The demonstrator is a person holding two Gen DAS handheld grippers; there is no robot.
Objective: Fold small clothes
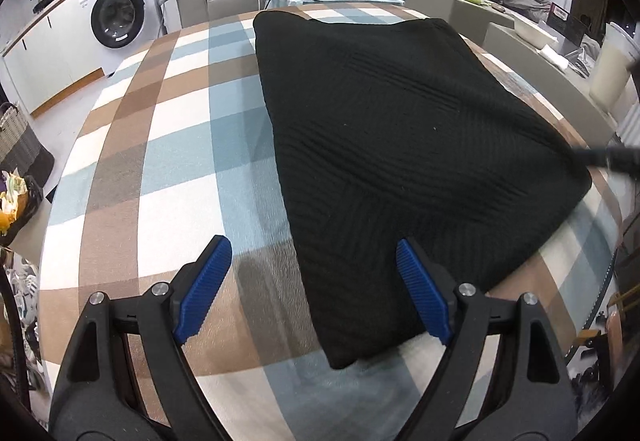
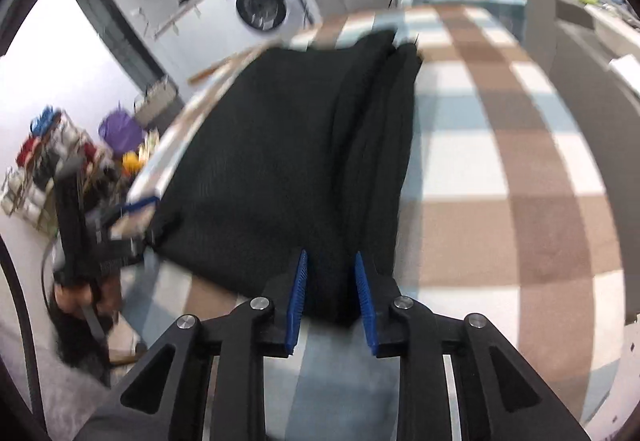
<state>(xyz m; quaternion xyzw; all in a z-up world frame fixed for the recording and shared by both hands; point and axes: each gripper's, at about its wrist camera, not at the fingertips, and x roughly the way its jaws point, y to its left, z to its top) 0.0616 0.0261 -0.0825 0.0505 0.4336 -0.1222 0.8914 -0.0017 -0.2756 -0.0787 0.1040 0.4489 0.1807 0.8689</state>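
Left gripper (image 1: 314, 273) fingers spread over black garment (image 1: 400, 129); plaid cloth (image 1: 172, 145) beneath.

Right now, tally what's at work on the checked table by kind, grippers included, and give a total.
Black folded garment: 1
Grippers: 2, the left gripper and the right gripper
Checked tablecloth: 1
Total: 4

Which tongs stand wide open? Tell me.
The left tongs: their blue pads sit far apart, straddling the near corner of the black garment without pressing it. The right tongs are nearly closed, cloth between their pads.
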